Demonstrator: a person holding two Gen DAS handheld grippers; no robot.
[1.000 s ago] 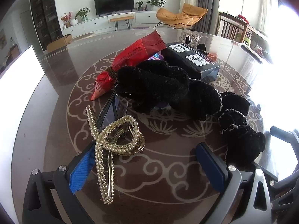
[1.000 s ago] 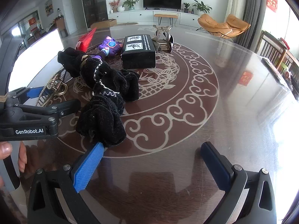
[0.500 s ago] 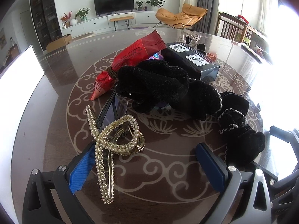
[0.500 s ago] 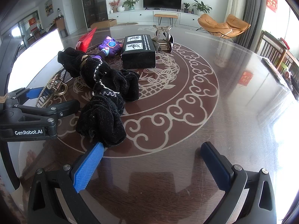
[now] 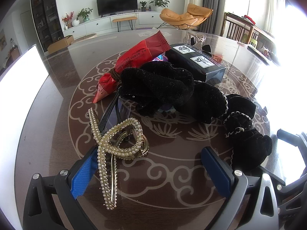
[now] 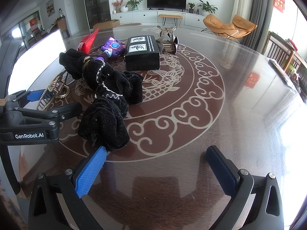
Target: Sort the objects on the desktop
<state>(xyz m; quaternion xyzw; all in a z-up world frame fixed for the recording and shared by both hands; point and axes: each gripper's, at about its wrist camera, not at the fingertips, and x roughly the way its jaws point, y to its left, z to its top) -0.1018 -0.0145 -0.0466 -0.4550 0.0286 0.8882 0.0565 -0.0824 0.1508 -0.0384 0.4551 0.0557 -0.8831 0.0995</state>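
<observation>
A pile lies on the round glass-topped table (image 6: 220, 118). A gold pearl hair claw (image 5: 115, 140) lies nearest my left gripper (image 5: 151, 170), which is open, its left pad beside the claw. Glasses (image 5: 117, 111) lie behind the claw, partly under a long black velvet scrunchie (image 5: 172, 90), also in the right view (image 6: 107, 97). A red snack packet (image 5: 138, 59), a black box (image 5: 197, 63) (image 6: 143, 52), a purple toy (image 6: 112, 48) and a silver hair clip (image 6: 168, 38) lie further back. My right gripper (image 6: 155, 170) is open and empty, its left pad near the scrunchie's end.
A white glowing panel (image 5: 21, 72) stands at the table's left edge. The left gripper's black body (image 6: 32, 118) shows at the left of the right wrist view. Chairs (image 6: 284, 57) stand beyond the table's right side.
</observation>
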